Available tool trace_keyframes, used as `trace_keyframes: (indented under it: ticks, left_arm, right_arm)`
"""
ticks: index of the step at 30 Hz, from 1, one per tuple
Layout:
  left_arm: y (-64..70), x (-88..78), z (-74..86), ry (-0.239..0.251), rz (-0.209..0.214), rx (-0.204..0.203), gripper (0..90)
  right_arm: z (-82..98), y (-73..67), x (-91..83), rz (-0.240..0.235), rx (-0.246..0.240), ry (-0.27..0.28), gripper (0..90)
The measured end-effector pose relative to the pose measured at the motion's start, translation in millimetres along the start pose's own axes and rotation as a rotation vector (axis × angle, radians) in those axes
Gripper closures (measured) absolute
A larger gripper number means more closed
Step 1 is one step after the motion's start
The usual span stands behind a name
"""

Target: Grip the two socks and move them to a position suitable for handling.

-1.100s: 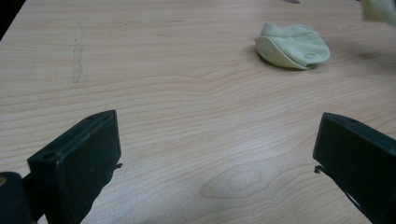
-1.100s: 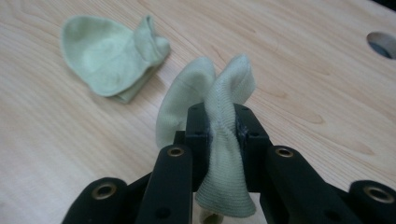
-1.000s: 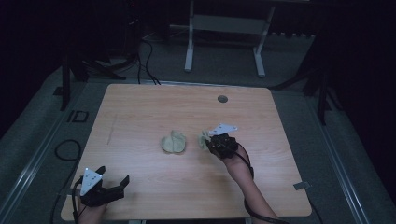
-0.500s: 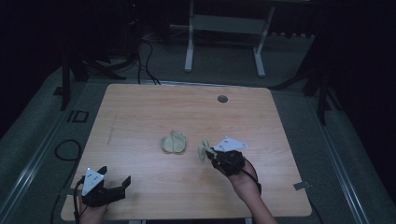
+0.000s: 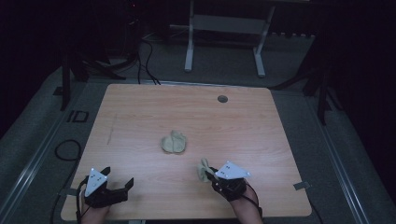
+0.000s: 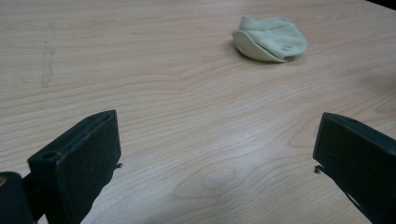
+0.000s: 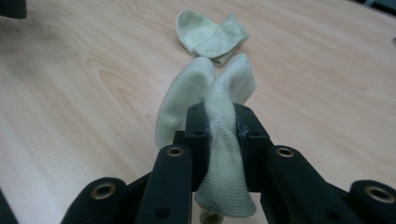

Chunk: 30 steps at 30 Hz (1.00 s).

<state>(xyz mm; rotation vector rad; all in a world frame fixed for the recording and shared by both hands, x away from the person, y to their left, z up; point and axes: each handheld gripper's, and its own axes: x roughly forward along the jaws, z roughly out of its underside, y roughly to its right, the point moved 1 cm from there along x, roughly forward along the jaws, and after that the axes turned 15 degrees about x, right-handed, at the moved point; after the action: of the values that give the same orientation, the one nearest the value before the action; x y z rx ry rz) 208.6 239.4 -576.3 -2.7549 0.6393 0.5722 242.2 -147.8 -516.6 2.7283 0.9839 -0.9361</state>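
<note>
The right tongs [image 7: 219,126] are clamped on a pale green sock [image 7: 224,140]: in the right gripper view the knit fabric is pinched between the two black jaws, its doubled upper end rising beyond them and a short tail hanging below. From above, these tongs [image 5: 211,173] sit near the front edge of the desk [image 5: 140,116], right of its middle, with the sock [image 5: 203,170] sticking out toward the left just over the wood; whether it brushes the surface cannot be told.

The left tongs [image 5: 119,189] rest at the front left corner, jaws wide apart with nothing between them. The left gripper view [image 6: 215,154] shows bare wood grain between the jaws.

Farther in, near the centre of the desk, lies a second sock [image 5: 173,142], folded into a flat bundle, well apart from both tongs. The left gripper view shows it as a low rounded mound [image 6: 270,38]; the right gripper view shows its open folds [image 7: 211,37] just beyond the held sock.

Wide open wood surrounds the bundle on all sides. A small round hole [image 5: 222,98] sits near the far edge.
</note>
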Motion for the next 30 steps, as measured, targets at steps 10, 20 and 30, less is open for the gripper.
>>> trace_keyframes:
  ticks: [10,20,30]
  left_arm:
    - [1.9,-0.3,-3.2,0.002,0.005,0.019,1.1]
    - [14.0,5.2,-12.1,-0.014,0.09,0.049,1.1]
    - [71.6,12.9,-49.9,-0.015,0.351,0.125,6.8]
  right_arm:
    - [42.0,-11.6,30.6,0.026,-0.008,-0.108,75.9]
    - [43.3,-13.4,26.1,-0.046,0.052,-0.148,44.5]
    - [-3.4,4.5,-28.8,-0.093,0.03,-0.037,51.6]
